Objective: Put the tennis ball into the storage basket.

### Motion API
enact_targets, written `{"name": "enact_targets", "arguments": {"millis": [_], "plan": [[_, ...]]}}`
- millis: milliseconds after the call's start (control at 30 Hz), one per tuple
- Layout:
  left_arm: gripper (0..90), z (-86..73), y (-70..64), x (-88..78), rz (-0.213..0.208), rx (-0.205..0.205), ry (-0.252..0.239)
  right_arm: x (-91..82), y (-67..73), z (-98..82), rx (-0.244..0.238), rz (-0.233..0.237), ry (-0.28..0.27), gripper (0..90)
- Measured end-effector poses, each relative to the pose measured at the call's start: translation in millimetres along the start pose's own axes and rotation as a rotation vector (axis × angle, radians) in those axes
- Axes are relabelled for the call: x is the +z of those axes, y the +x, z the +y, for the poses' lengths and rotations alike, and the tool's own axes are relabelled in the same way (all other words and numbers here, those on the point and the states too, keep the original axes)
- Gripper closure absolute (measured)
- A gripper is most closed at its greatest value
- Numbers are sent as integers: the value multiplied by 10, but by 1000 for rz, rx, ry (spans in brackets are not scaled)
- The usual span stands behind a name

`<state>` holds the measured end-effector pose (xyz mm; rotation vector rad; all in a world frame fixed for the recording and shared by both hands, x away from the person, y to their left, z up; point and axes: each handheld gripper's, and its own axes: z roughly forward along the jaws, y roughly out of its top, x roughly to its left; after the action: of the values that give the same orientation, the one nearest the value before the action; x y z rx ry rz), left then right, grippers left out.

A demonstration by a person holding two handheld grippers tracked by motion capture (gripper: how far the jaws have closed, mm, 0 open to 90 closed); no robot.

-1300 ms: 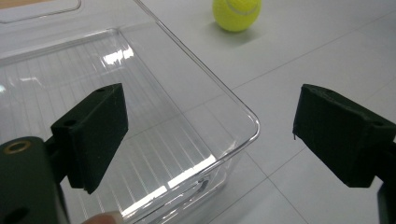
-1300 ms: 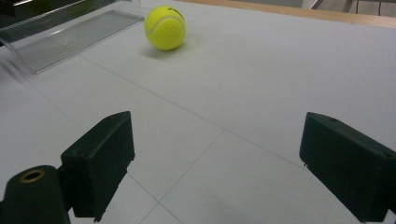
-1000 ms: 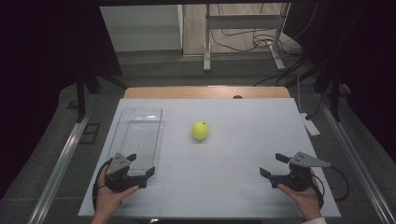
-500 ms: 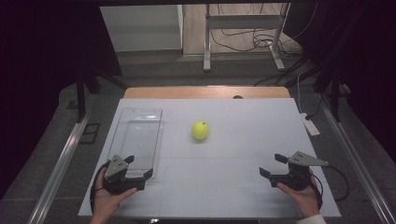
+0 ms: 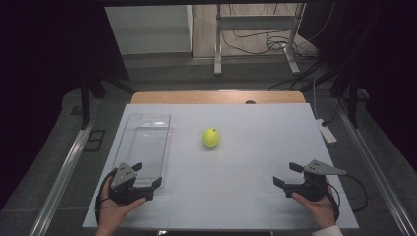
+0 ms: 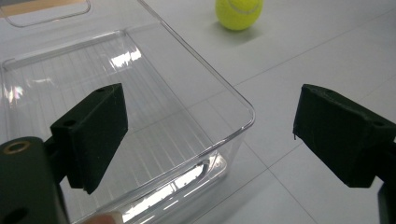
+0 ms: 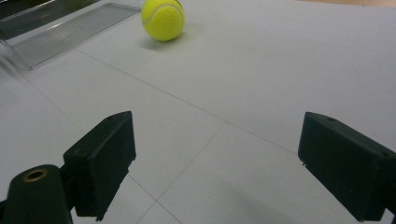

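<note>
A yellow-green tennis ball (image 5: pixel 211 137) rests near the middle of the white table (image 5: pixel 246 196); it lies far off in the left gripper view (image 6: pixel 238 13) and the right gripper view (image 7: pixel 163 19). A clear plastic tray (image 5: pixel 145 142) lies empty at the left. My left gripper (image 5: pixel 146 174) stands open at the tray's near end, its jaws straddling the tray's near right corner (image 6: pixel 245 116) without touching it. My right gripper (image 5: pixel 287 174) stands open near the front right of the table, nothing between its jaws, pointing toward the ball.
A small white device (image 5: pixel 326 132) lies at the table's right edge. A wooden strip (image 5: pixel 216 97) runs along the far edge. Beyond the table stand a metal frame (image 5: pixel 255 39) and loose cables on the floor.
</note>
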<state>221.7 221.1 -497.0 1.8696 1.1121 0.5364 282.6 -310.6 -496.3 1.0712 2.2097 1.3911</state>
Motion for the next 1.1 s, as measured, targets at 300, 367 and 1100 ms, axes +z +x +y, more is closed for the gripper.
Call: {"name": "enact_targets", "arguments": {"millis": [300,367,1100], "plan": [[102,85,11,-33,8,-36,-8,-5,-26,-9,15,15,-11,117],[102,106,14,-48,-1,-54,-7,-8,-22,-8,14,17,-13,117],[101,350,-75,-12,-22,-30,34,24,-39,0,6,28,-17,123]]}}
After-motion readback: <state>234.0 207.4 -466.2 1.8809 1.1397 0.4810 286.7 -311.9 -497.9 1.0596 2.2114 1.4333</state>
